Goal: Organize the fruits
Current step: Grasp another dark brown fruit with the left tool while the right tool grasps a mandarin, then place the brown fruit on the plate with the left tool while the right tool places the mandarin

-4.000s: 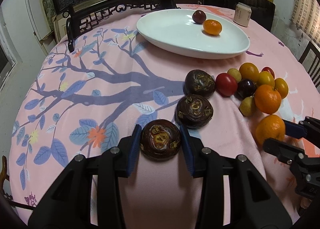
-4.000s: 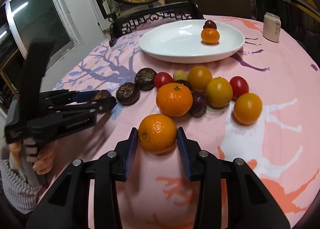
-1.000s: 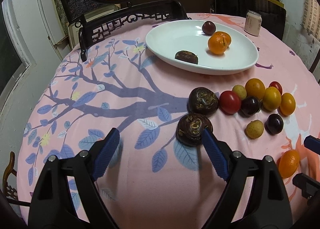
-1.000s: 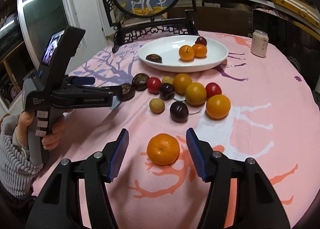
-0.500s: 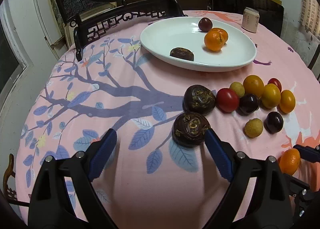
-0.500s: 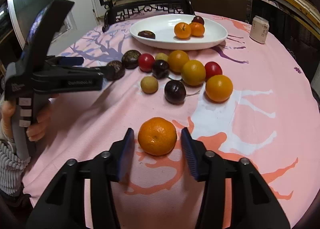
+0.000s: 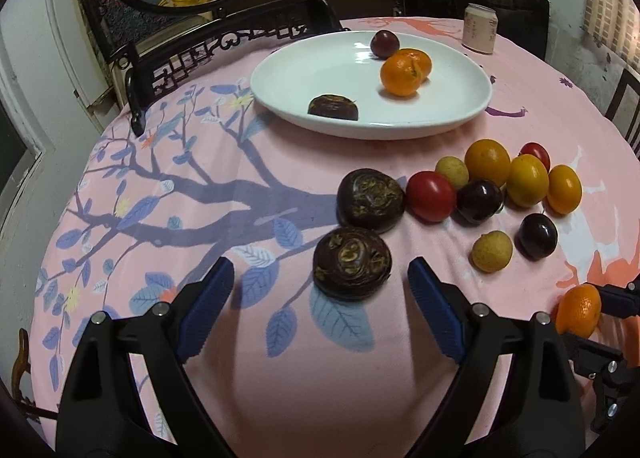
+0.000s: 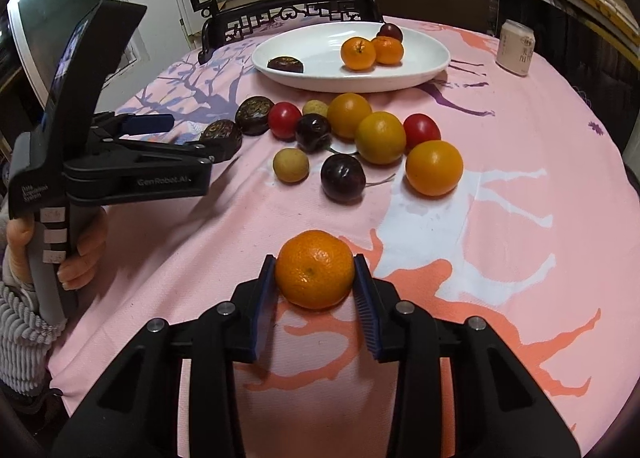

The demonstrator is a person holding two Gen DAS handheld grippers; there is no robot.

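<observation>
**Mandarin clamped, chestnut framed**

Since half a second ago, the right gripper (image 8: 314, 278) has been closed: its blue pads, then apart beside the mandarin (image 8: 314, 268), are now pressed against both sides of the fruit, which is seen low over the pink cloth (image 8: 500, 162); whether it is lifted cannot be told.

At the left, the left gripper (image 7: 321, 284) is held with its fingers wide apart, and a dark chestnut (image 7: 352, 263) is seen between the tips, touched by neither. A second chestnut (image 7: 370, 200) lies just behind it. To the right of these, a red tomato (image 7: 431, 196), dark plums, small yellow fruits and orange fruits are clustered on the cloth.

Farther back, a white plate (image 7: 304, 78) is set, and on it lie a third chestnut (image 7: 333, 107) at the left, two mandarins touching each other (image 7: 405, 70), and a plum (image 7: 384, 43) behind them. A can (image 7: 480, 33) stands at the far right.
</observation>
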